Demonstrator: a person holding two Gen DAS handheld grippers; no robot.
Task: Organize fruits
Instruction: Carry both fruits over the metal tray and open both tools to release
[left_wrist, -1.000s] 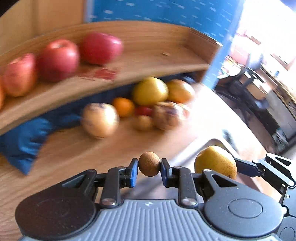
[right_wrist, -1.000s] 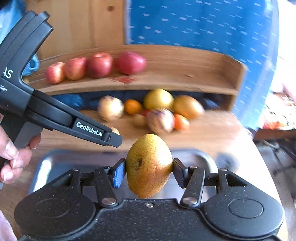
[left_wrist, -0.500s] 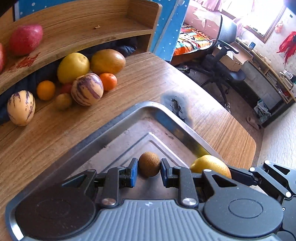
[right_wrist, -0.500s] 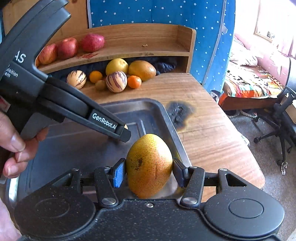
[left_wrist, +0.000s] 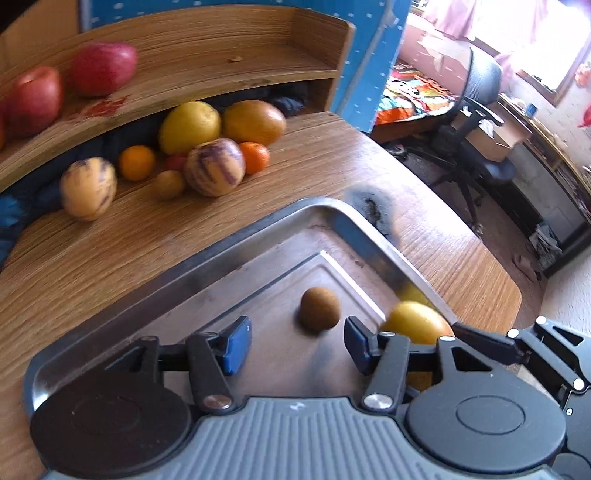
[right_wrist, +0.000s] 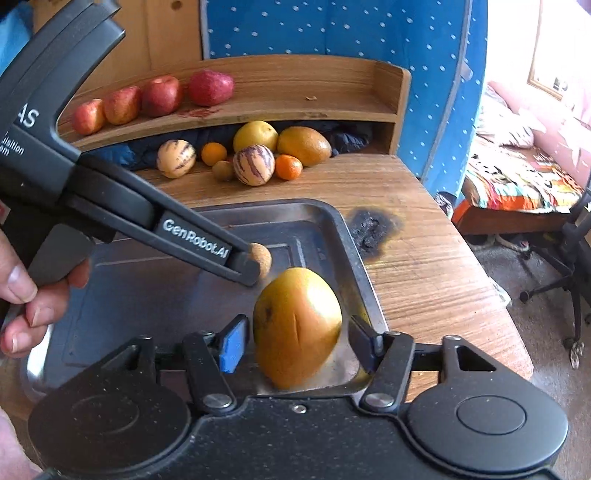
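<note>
1. Left gripper (left_wrist: 295, 345) spread; small brown fruit (left_wrist: 319, 308) lies loose in the metal tray (left_wrist: 236, 240) on the bench (left_wrist: 110, 251).
2. Right gripper (right_wrist: 295, 345) spread around the yellow pear (right_wrist: 297, 328) at the tray's near right corner.
3. Judgement: withdraw both straight up, avoiding nudges.

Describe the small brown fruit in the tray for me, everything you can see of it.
The small brown fruit is round, with a dull, rough tan skin, unmarked. It sits on the floor of the metal tray near its far right corner, just beyond the open left gripper, touching neither finger. The yellow fruit lies apart, to its right.
</note>
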